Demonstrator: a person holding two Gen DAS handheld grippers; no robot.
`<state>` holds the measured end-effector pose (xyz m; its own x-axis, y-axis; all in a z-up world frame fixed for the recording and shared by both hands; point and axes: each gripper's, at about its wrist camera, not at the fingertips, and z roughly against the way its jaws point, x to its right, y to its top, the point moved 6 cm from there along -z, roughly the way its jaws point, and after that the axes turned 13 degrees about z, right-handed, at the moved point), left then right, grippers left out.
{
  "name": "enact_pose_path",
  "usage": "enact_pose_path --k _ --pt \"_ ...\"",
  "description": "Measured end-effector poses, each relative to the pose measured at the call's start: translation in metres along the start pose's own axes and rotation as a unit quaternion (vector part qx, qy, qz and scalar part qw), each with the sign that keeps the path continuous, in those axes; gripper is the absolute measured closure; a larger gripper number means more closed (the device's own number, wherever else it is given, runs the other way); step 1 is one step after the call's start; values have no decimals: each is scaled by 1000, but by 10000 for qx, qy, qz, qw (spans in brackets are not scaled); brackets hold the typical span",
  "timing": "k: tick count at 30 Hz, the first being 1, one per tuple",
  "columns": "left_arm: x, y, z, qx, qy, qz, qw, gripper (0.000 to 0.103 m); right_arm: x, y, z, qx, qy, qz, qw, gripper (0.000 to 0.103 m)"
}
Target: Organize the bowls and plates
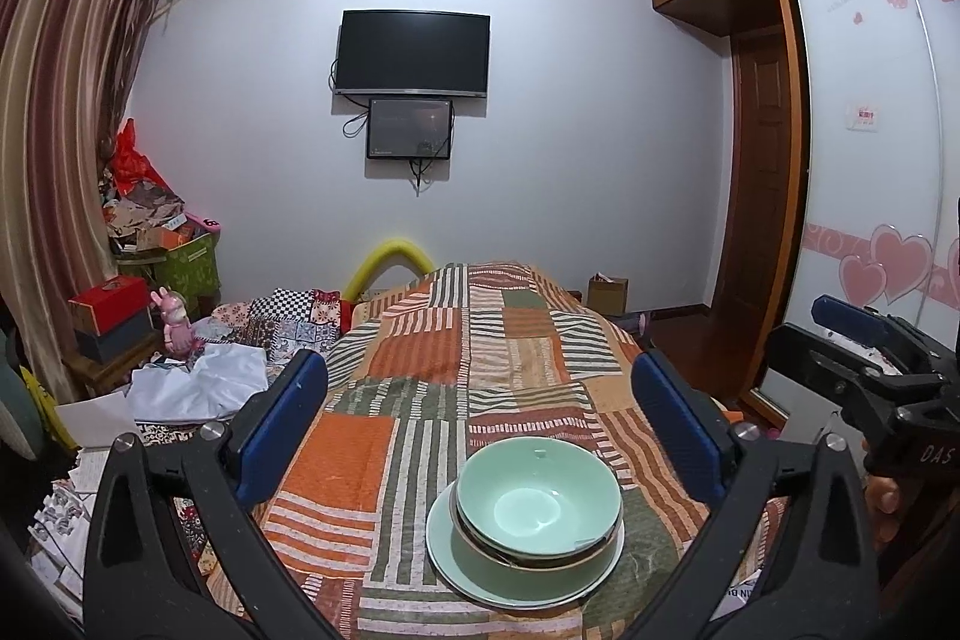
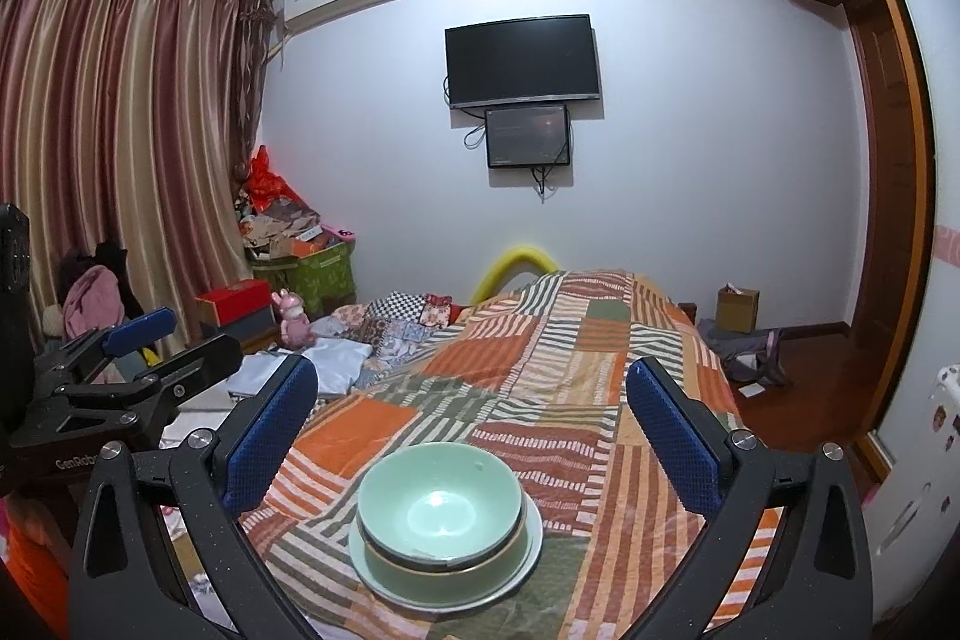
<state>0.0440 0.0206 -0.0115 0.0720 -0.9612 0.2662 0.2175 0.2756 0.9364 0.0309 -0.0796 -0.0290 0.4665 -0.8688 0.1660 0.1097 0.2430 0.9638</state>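
Observation:
Two pale green bowls (image 1: 537, 502) sit nested on a pale green plate (image 1: 447, 559), on a patchwork quilt (image 1: 480, 340) near its front edge. My left gripper (image 1: 477, 361) is open, its blue pads wide apart above and behind the stack, touching nothing. In the right wrist view the same bowls (image 2: 441, 505) and plate (image 2: 372, 571) lie low between the fingers of my right gripper (image 2: 471, 367), which is open too and holds nothing. Each gripper shows at the edge of the other's view: the right gripper (image 1: 840, 334) and the left gripper (image 2: 174, 346).
The quilt covers a bed running back to the wall with a television (image 1: 413, 52). Left of the bed lie a white cloth (image 1: 198, 382), papers, a pink figurine (image 1: 177, 325) and boxes. A wardrobe (image 1: 870, 160) and wooden floor are on the right.

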Motion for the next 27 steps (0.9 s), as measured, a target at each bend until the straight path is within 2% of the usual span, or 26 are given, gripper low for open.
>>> enact_pose_path --k 27 --pt "2 -3 0 -42 -69 -23 10000 0 14 -4 3 -70 -24 -257 9996 0"
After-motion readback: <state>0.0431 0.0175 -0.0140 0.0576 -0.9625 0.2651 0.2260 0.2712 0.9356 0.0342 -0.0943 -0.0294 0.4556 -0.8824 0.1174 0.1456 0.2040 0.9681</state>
